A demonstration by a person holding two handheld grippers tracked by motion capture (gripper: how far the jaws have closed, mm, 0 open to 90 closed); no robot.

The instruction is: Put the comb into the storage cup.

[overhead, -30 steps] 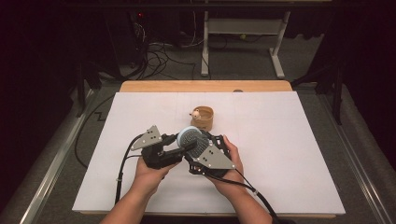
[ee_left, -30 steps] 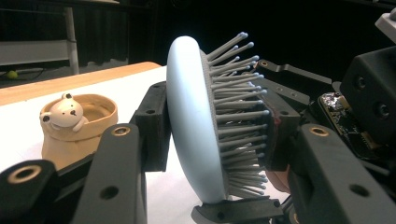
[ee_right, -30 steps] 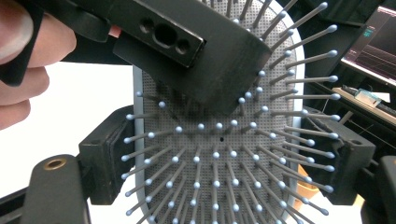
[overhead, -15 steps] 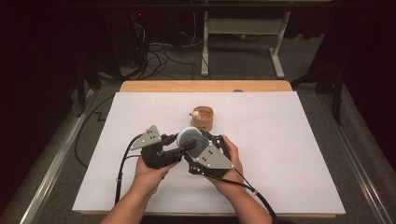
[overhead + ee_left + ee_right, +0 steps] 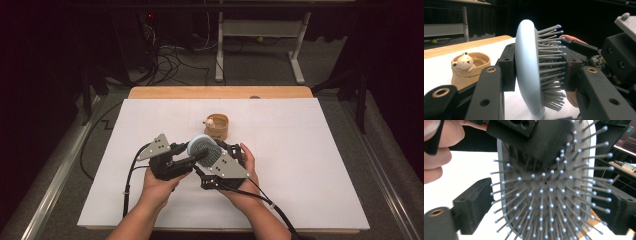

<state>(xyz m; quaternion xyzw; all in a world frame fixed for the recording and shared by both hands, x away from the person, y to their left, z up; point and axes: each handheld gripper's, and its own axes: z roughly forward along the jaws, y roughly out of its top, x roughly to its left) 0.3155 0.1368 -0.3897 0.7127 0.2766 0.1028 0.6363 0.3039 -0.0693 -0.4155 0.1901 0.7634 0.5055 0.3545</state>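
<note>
Two grippers meet at the hairbrush [image 5: 202, 148]: left gripper [image 5: 536, 75] pinching it, right gripper [image 5: 544, 207] just spreading, so a weak pinch could drop it.

My table [image 5: 150, 93] is a light wooden top, almost wholly covered by a white sheet [image 5: 310, 170] that leaves a bare wood strip along the far edge. On the sheet, a little beyond middle, stands a small tan cup [image 5: 219, 129] with a bear figure [image 5: 210, 121] on its rim.
</note>
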